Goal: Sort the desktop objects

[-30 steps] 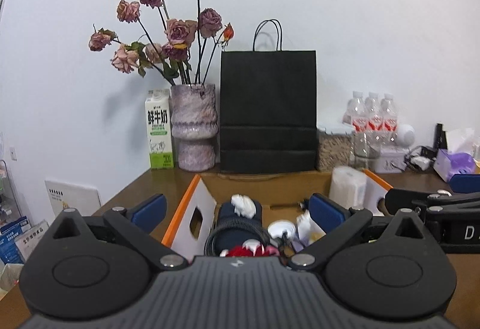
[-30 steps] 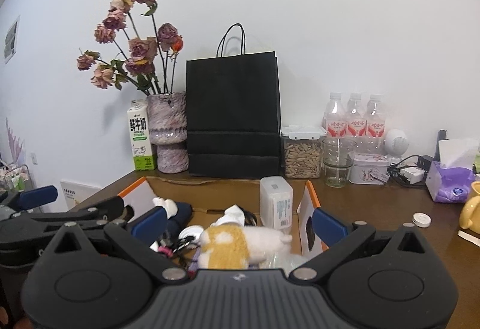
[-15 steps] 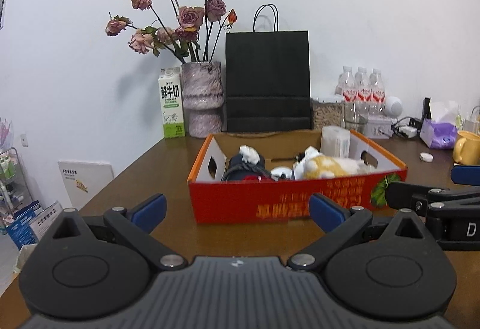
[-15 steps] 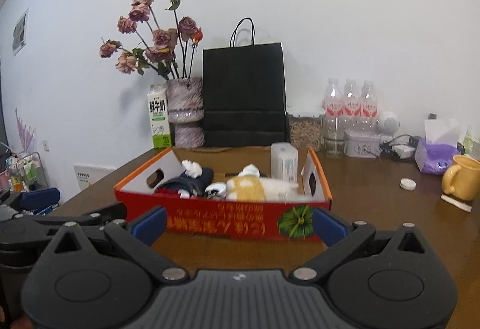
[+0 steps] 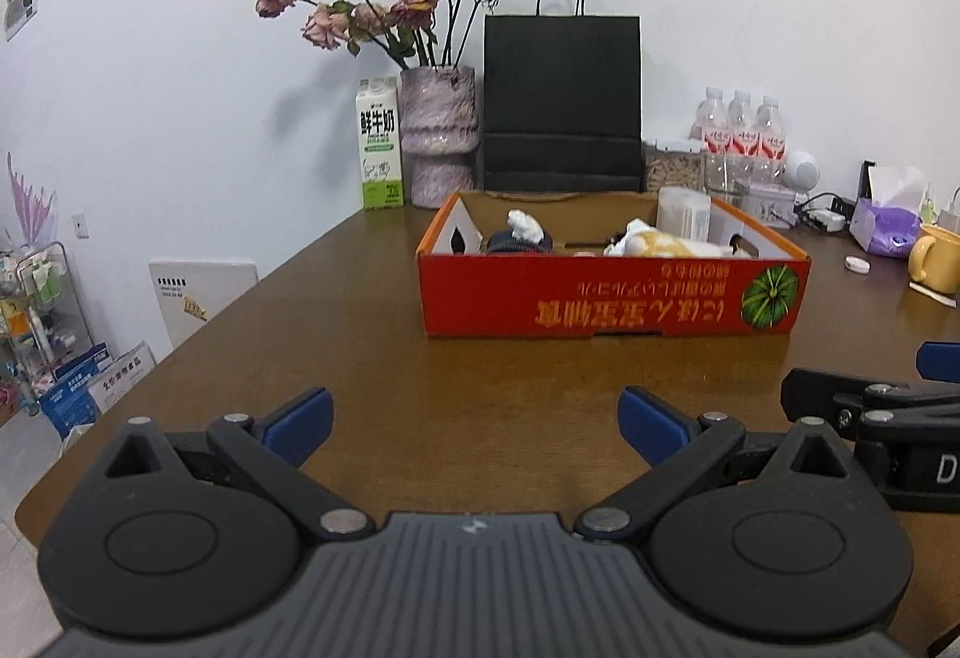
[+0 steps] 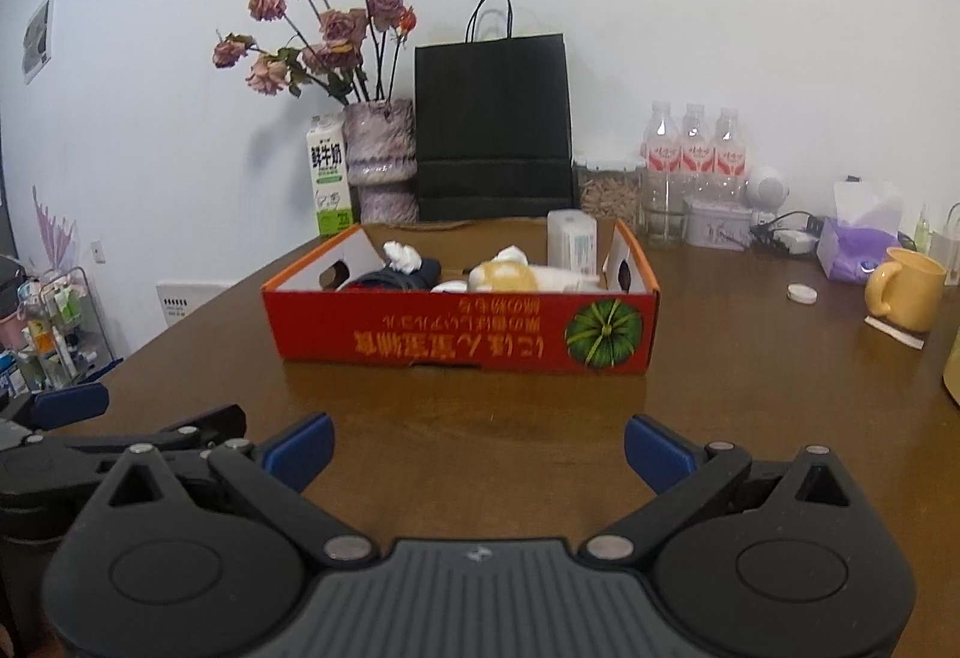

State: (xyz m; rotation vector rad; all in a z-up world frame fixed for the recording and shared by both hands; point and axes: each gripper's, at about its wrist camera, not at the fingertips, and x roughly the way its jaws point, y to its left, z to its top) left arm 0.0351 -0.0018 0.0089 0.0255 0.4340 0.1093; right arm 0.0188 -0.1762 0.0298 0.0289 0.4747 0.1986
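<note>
Your left gripper [image 5: 474,427] and right gripper [image 6: 478,448] hang over bare table [image 5: 372,358], fingers spread wide, nothing between them. At twelve o'clock sits the red box [image 6: 462,337], holding a plush toy [image 6: 510,274], white carton [image 6: 573,241] and dark bundle [image 6: 390,278].

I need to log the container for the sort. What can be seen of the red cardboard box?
The red cardboard box is a shallow open tray, orange-edged with white inner walls, handle cutouts in both ends and upside-down print beside a green pumpkin picture. It sits flat on the brown table, holding a plush toy, a white carton and dark items. Both grippers are clear of it.
</note>
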